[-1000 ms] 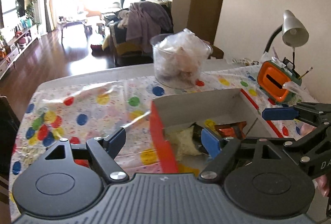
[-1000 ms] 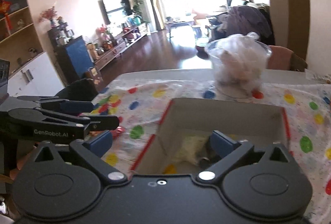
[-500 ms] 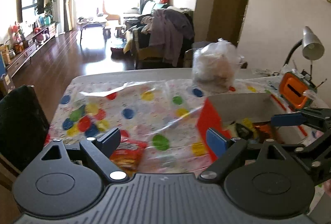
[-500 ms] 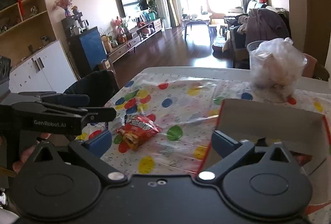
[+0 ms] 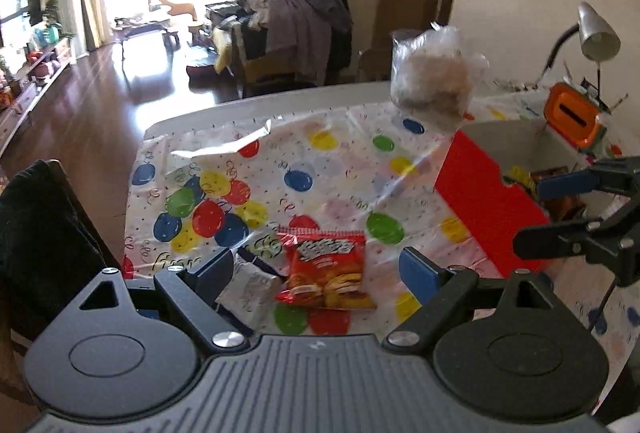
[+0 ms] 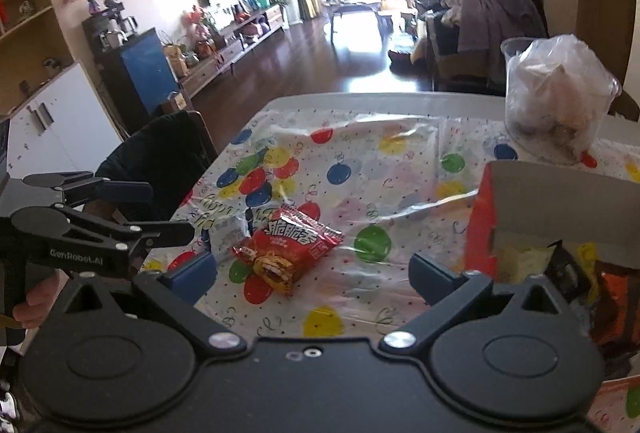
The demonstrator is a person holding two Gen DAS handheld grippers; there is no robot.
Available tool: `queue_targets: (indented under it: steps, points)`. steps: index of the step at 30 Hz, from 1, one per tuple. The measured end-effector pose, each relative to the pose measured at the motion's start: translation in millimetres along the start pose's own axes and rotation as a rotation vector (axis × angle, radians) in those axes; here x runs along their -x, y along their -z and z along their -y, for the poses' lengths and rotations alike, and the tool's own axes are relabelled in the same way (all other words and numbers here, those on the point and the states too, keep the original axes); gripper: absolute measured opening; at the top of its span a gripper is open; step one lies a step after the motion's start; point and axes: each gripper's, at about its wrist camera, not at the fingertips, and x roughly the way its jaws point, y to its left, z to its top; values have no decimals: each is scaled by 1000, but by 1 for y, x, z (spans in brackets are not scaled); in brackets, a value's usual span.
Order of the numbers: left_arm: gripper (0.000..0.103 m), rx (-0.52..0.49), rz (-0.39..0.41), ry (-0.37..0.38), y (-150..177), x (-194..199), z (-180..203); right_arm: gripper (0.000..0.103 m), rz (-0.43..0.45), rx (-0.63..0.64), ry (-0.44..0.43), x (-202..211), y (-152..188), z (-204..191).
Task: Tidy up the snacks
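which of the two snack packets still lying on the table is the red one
The red crinkly snack packet, right of the white-and-grey foil packet, which lies by the left claw's finger.

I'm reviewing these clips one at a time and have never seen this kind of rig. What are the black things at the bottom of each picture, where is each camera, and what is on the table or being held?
There is no robot here. A person holds a two-finger gripper in each hand, and each gripper carries a wide-angle camera looking forward along its fingers. One picture comes from the left gripper, the other from the right gripper; each also shows the other gripper at its edge. Both are open and hold nothing.

On the balloon-print tablecloth lies a red snack packet, with a white packet beside it, partly hidden by a finger. To the right stands a red cardboard box already containing some snacks. Farther back are a clear container with a plastic bag inside, an orange object and a desk lamp.
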Motion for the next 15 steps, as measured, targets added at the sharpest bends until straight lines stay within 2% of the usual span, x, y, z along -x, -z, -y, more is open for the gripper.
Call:
queue_targets:
  steps: [4,15]
  points:
    - [90,-48,-36,37,0,-14,-18,103,-31,-31,30,-22,-5,-10]
    - [90,-166,-175,79,8,-66,-55,103,-153,-150,117,-90,-19,-24]
